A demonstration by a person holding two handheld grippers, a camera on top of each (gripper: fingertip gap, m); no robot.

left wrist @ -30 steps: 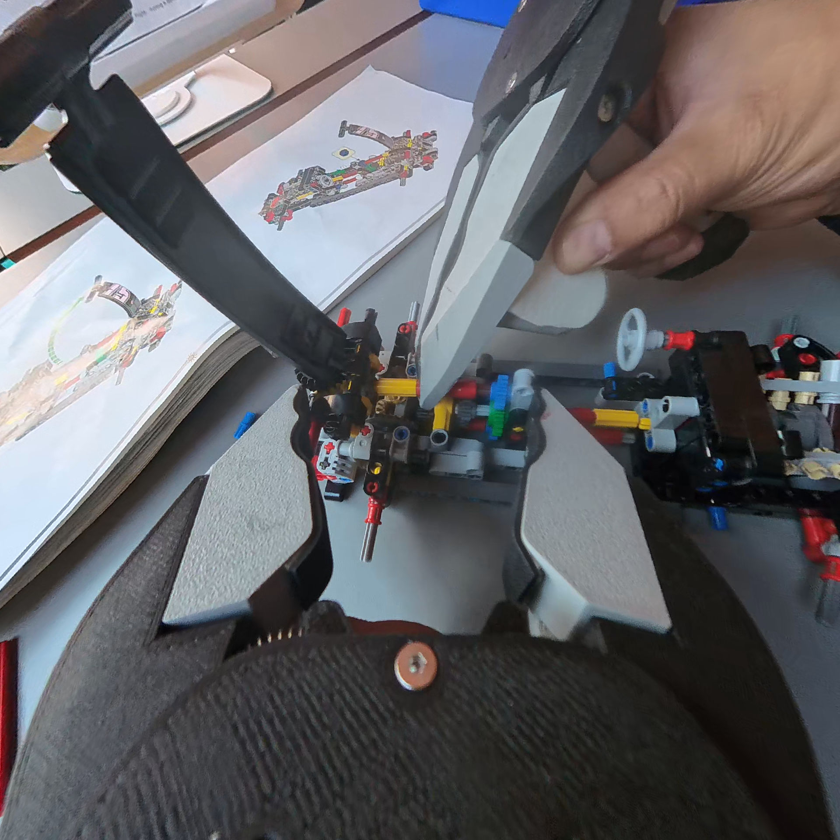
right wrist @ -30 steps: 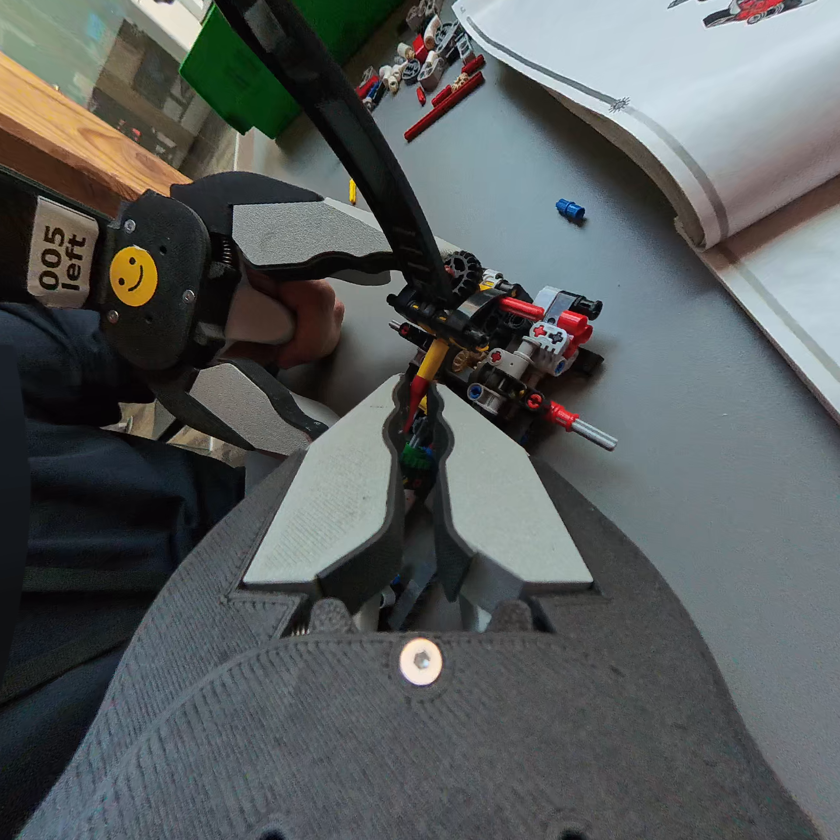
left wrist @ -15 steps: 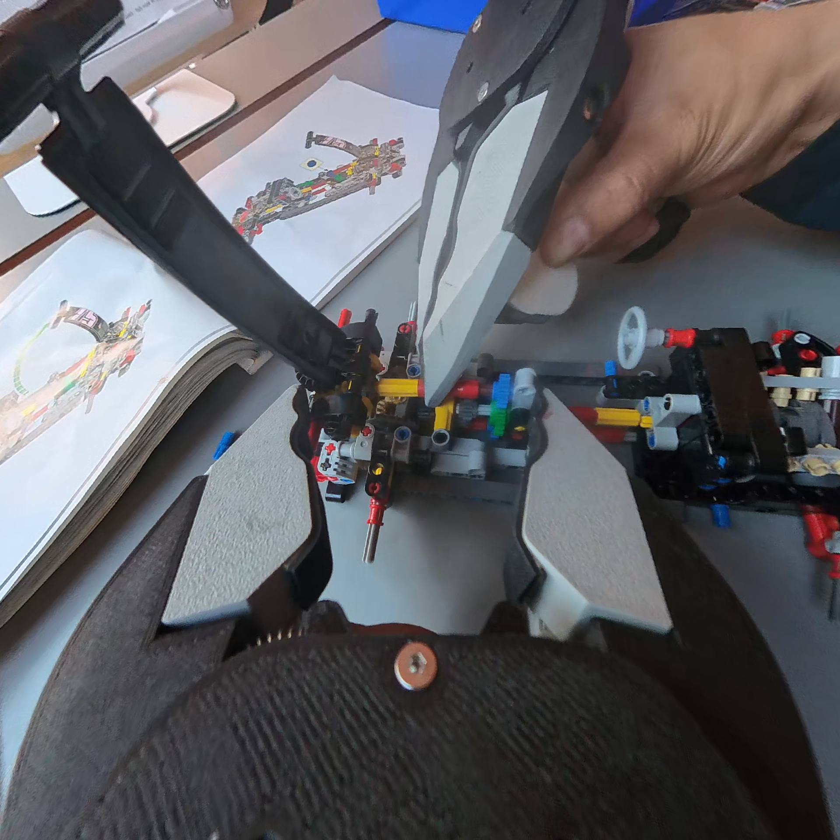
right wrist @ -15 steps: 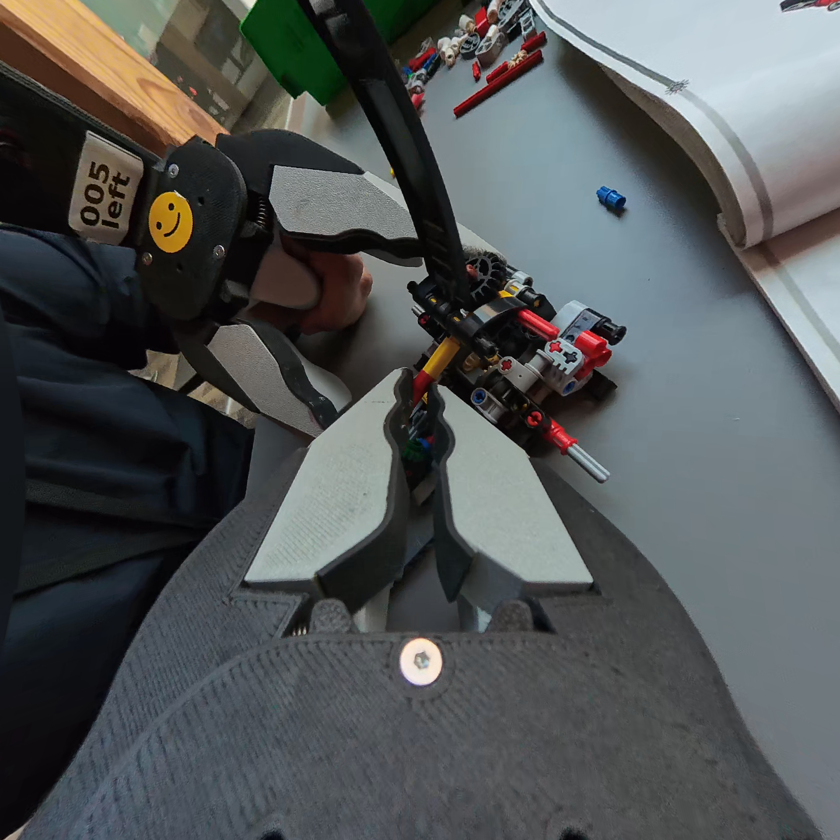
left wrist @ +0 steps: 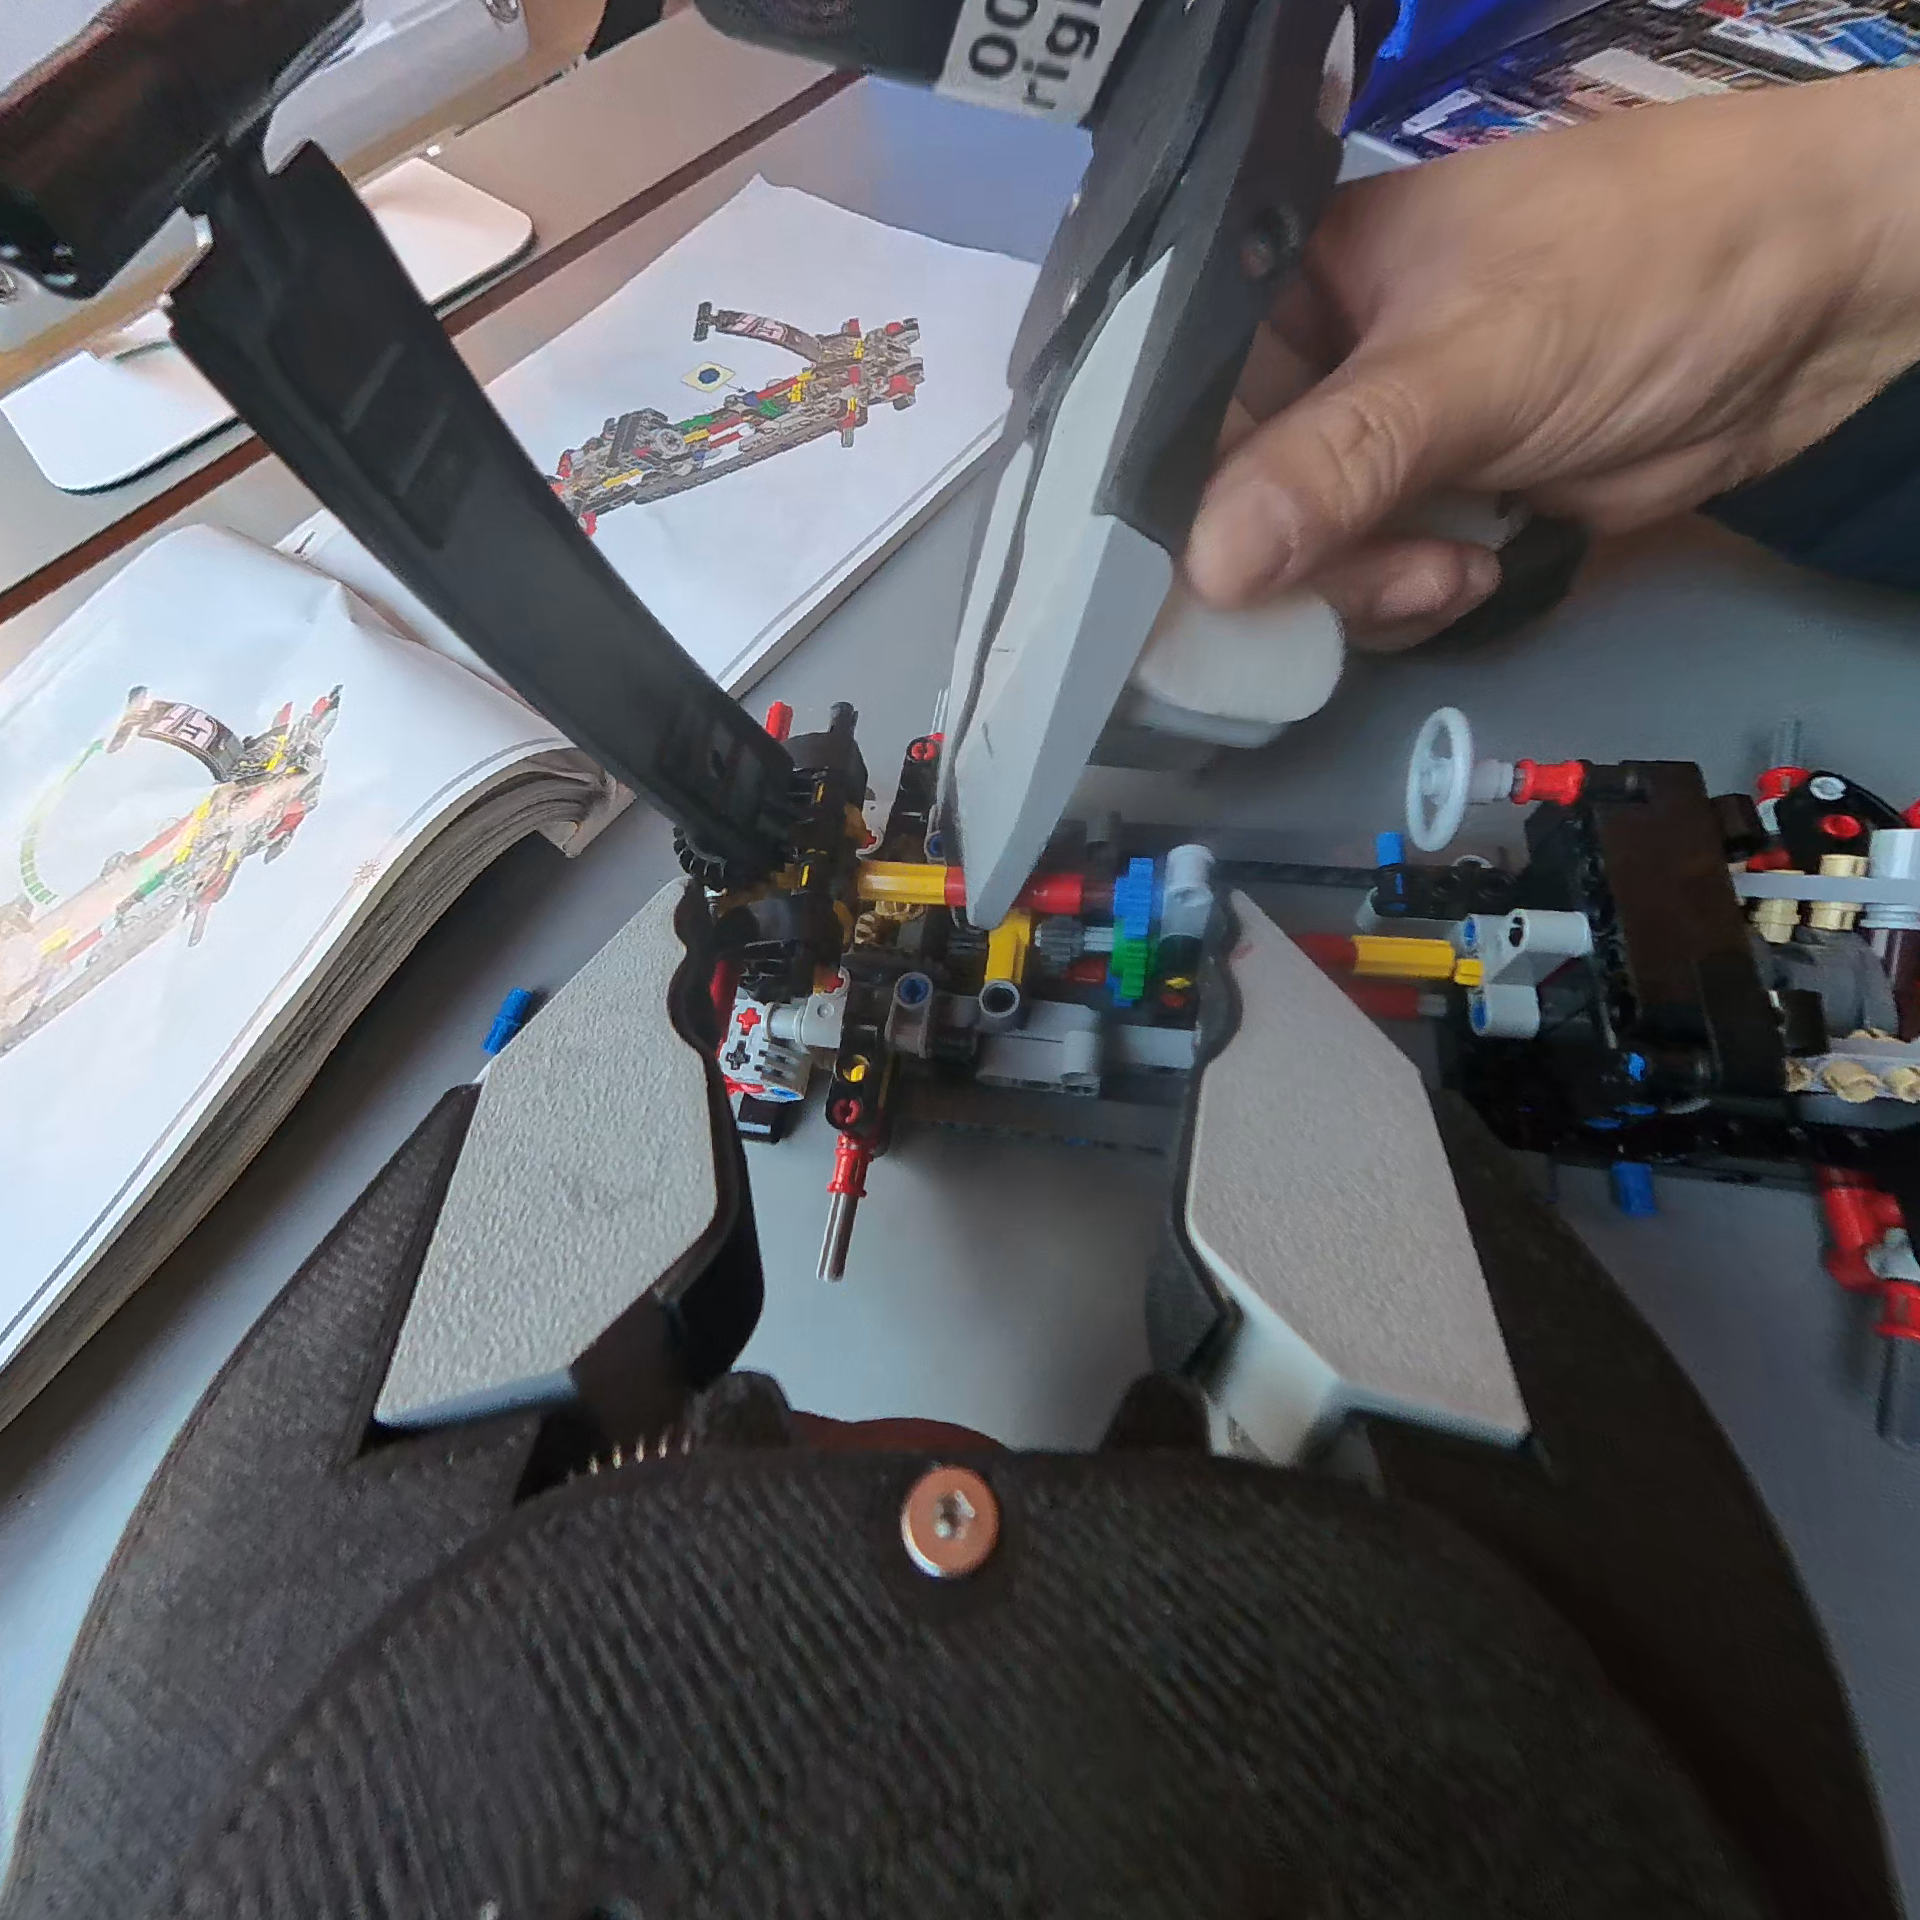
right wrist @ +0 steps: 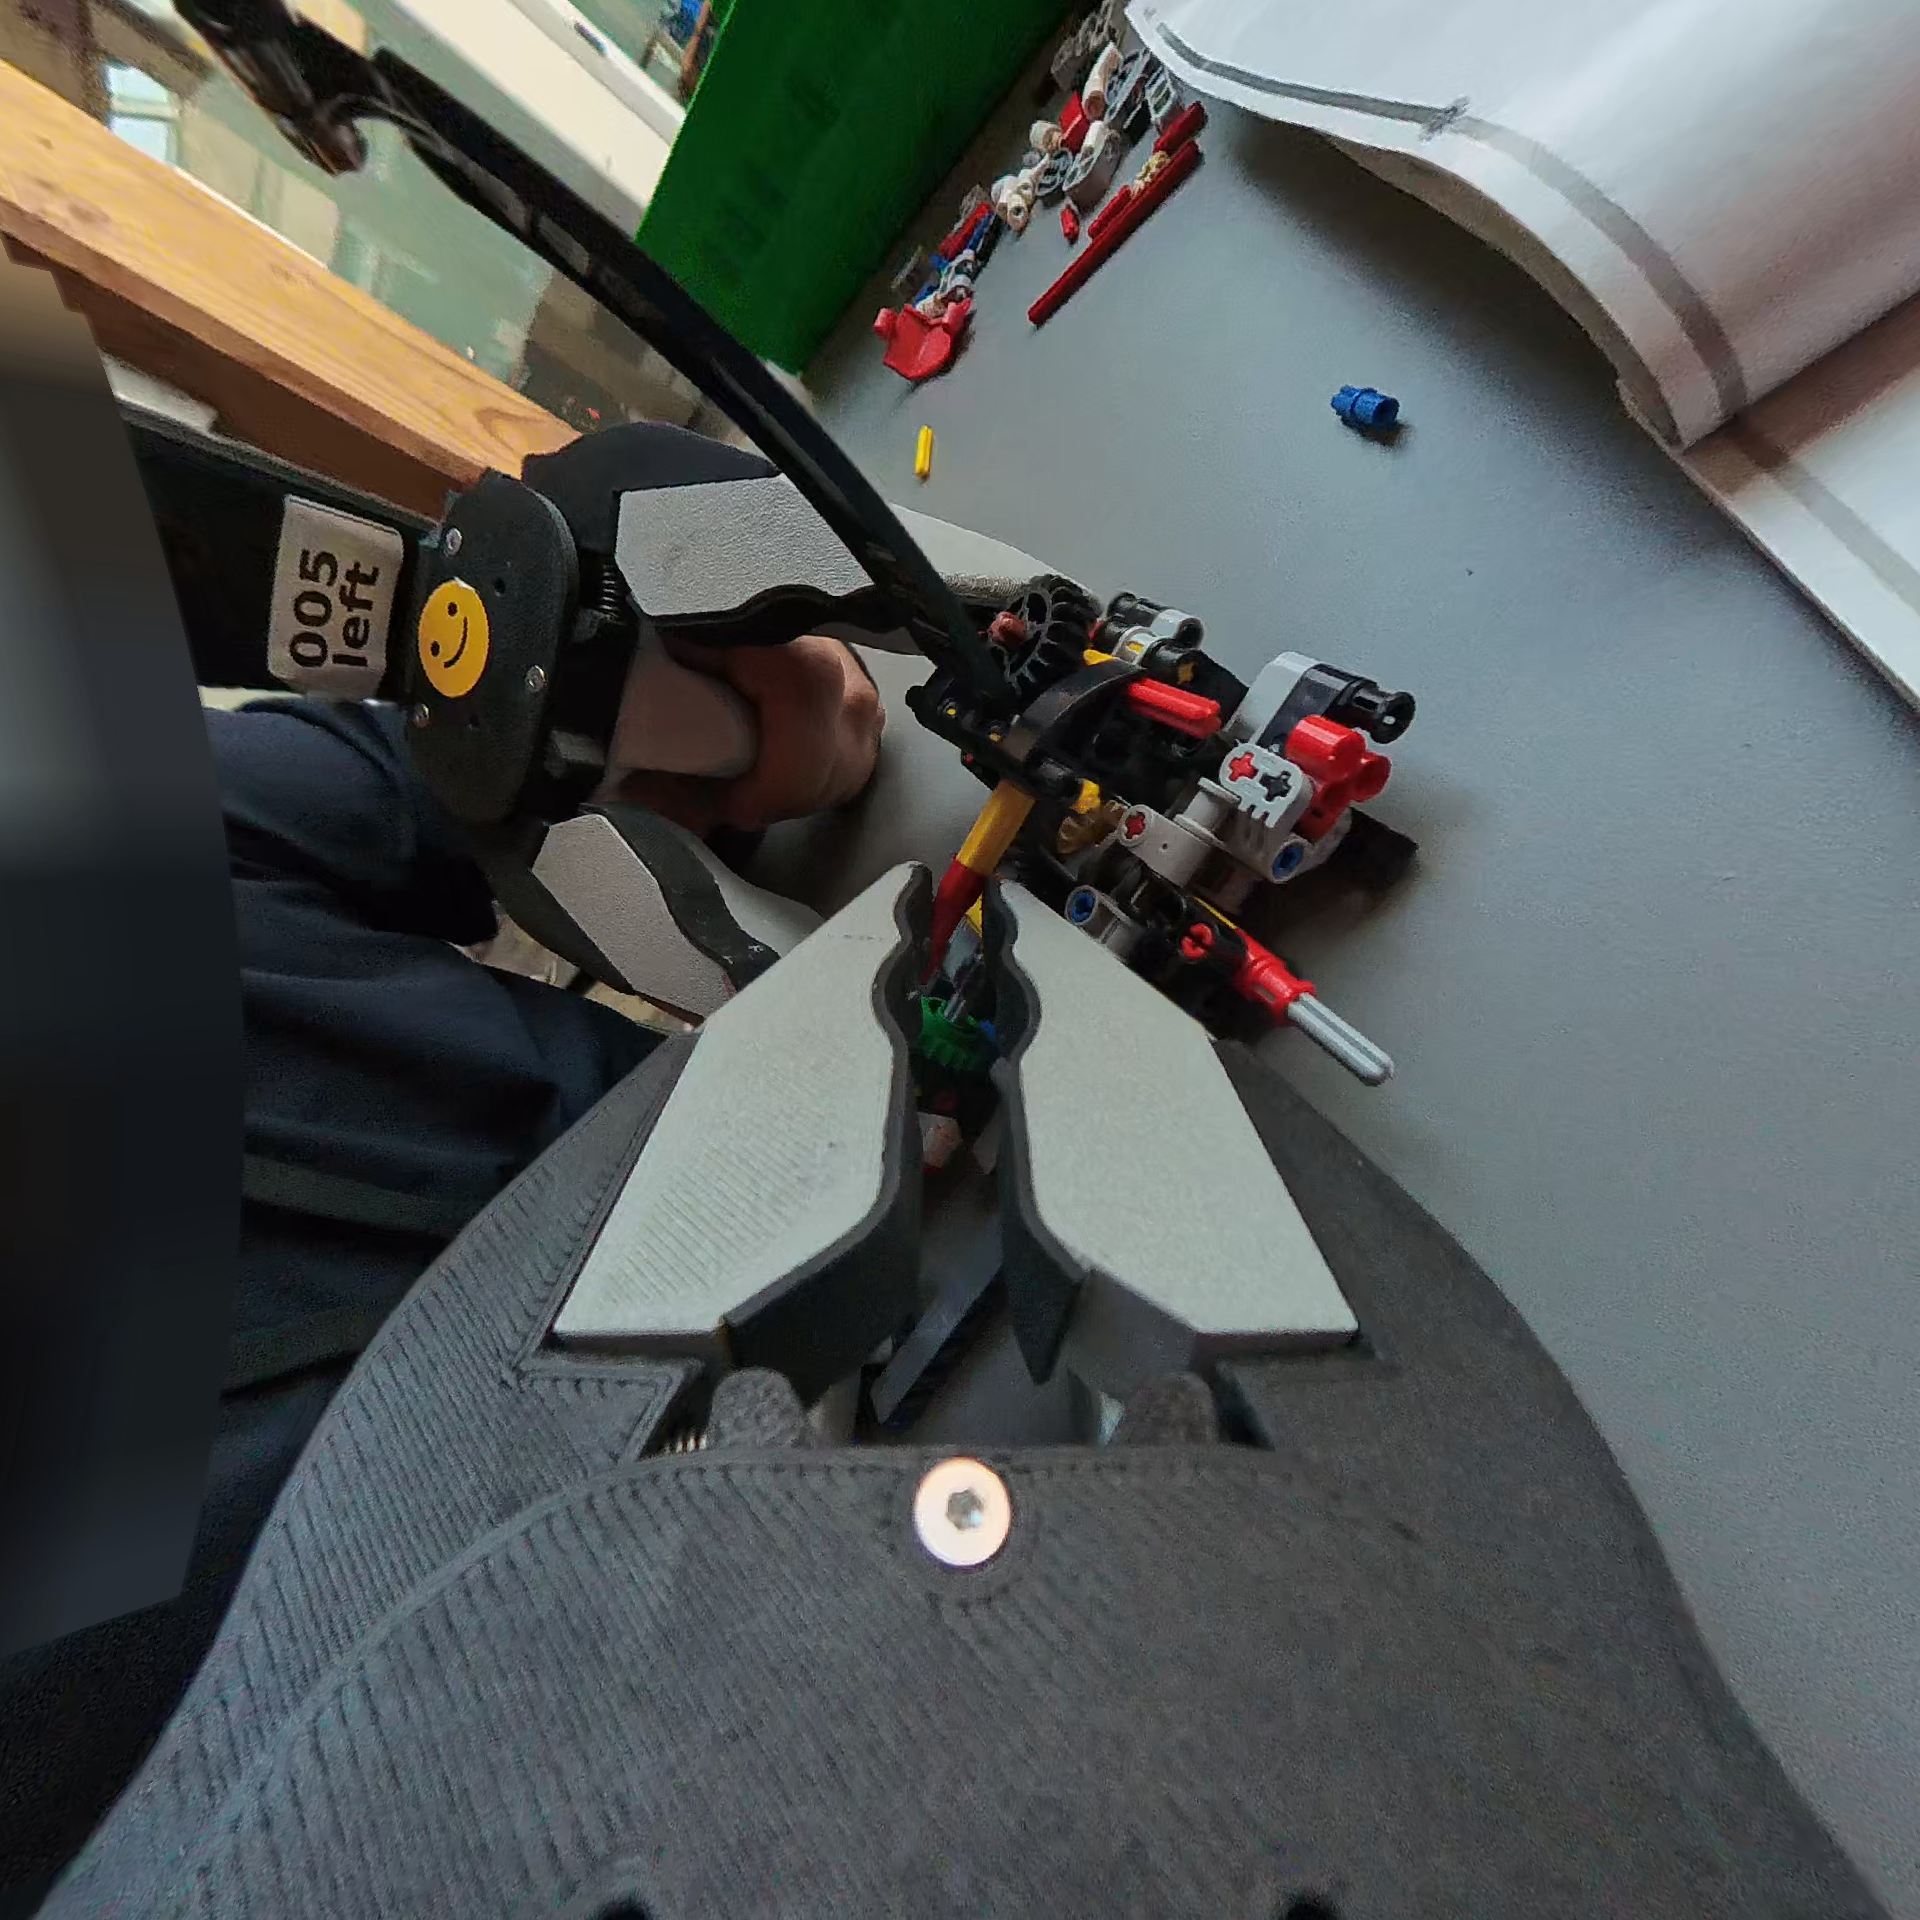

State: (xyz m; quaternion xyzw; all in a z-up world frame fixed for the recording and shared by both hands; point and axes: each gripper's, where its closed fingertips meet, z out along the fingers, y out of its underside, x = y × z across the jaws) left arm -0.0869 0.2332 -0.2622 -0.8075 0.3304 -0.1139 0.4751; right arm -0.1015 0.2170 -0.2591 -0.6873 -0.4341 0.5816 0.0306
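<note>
Right now the left claw (left wrist: 956, 997) is spread wide around the brick-built model (left wrist: 966, 966) on the grey worktop (left wrist: 997, 1247), its pads beside both ends. I cannot tell if they press. The right claw (right wrist: 956, 914) is nearly closed, its tips pinching a red and yellow rod (right wrist: 977, 852) on the model. If it tugs hard, small pieces might pop off. A long black strip (left wrist: 468, 520) sticks out of the model. An open picture book (left wrist: 260, 831) lies beside it, loose bricks (right wrist: 1049, 197) and a green box (right wrist: 831, 156) farther off.
</note>
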